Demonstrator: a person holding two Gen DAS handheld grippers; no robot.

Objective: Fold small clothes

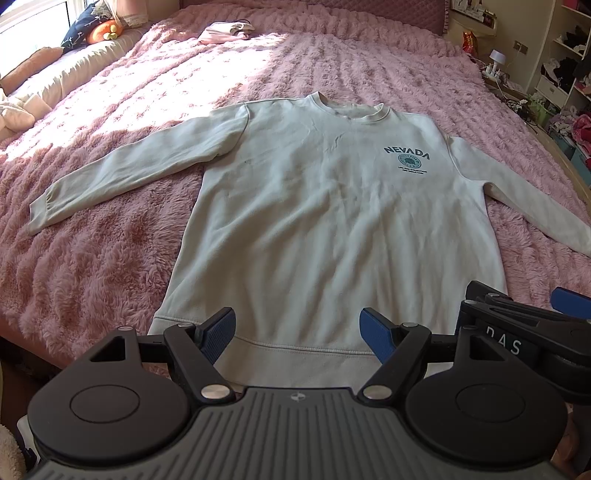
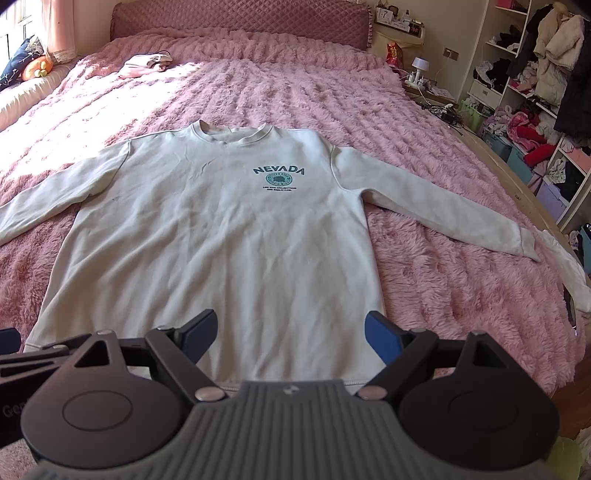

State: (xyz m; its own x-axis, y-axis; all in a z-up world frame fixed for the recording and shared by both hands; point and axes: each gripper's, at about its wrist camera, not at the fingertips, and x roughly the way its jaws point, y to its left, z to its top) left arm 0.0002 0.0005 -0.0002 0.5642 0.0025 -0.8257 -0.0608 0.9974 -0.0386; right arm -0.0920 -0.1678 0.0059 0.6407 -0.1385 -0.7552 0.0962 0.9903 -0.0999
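Note:
A pale grey-white sweatshirt (image 1: 314, 221) (image 2: 221, 236) with a teal "NEVADA" print lies flat, front up, on the pink fluffy bedspread (image 1: 110, 240) (image 2: 424, 277). Both sleeves spread out to the sides and the neck points away from me. My left gripper (image 1: 299, 334) stands open above the hem, nothing between its blue pads. My right gripper (image 2: 291, 336) is open as well, hovering over the hem nearer the right side. In the left wrist view the right gripper's (image 1: 517, 314) body shows at the lower right edge.
A small folded pink garment (image 1: 227, 31) (image 2: 146, 62) lies near the headboard. Cushions and a plush toy (image 1: 105, 31) line the left side by the window. Shelves crammed with clothes (image 2: 535, 92) and a bedside table (image 2: 424, 81) stand to the right of the bed.

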